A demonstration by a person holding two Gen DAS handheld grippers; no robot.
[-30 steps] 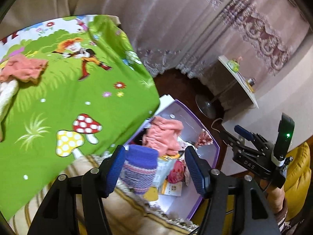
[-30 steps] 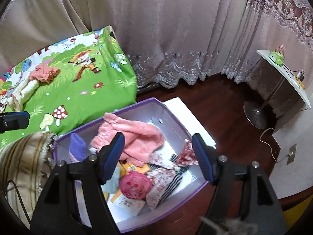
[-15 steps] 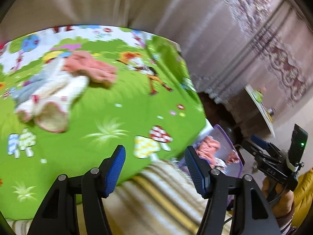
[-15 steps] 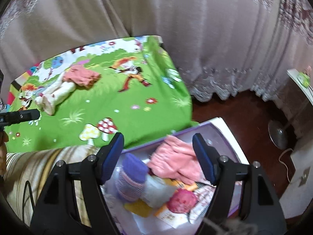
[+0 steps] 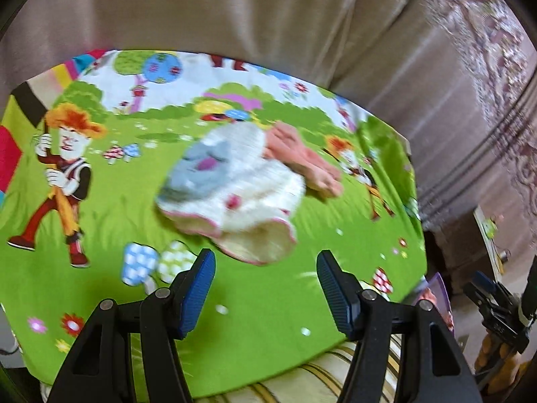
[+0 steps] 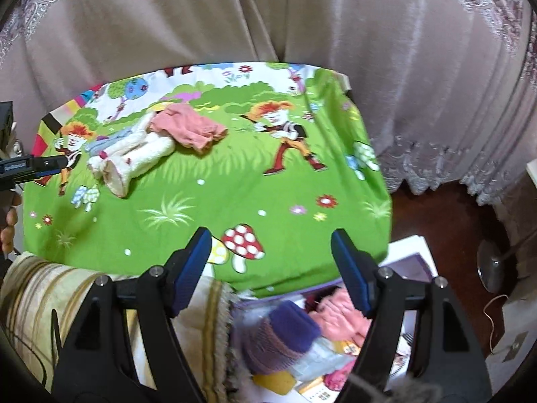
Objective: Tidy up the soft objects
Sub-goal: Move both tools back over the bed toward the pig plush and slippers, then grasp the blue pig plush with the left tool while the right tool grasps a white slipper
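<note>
One purple-walled storage box (image 6: 416, 265) sits on the dark wood floor beside the bed, partly under the hanging edge of the green cartoon bedsheet (image 6: 208, 215); only a sliver of the box (image 5: 439, 288) shows in the left wrist view. Contents visible in the right wrist view: one purple striped knit sock (image 6: 285, 336), one pink fleece garment (image 6: 339, 315), one round pink item (image 6: 335, 379) at the bottom edge, yellow packaging pieces (image 6: 275, 381) and printed paper, the rest too blurred to name. On the bedsheet (image 5: 268, 288): one cream fleece garment with pink trim (image 5: 241, 194) (image 6: 134, 154), motion-blurred in the left view, carrying a grey-blue patch; one salmon-pink cloth (image 5: 302, 158) (image 6: 188, 131) touching its far side, partly overlapping. Count on bed: two soft items, both near the far left part of the sheet. Left gripper (image 5: 265, 288): jaws spread wide, nothing between the blue pads, hovering above the sheet just short of the cream garment. Right gripper (image 6: 272, 275): jaws likewise apart and empty, positioned over the bed edge and the box. A striped beige blanket (image 6: 50, 302) lies at the near edge of the bed. Mauve curtains (image 6: 268, 13) hang behind. One fan base (image 6: 490, 268) stands on the floor at right
</note>
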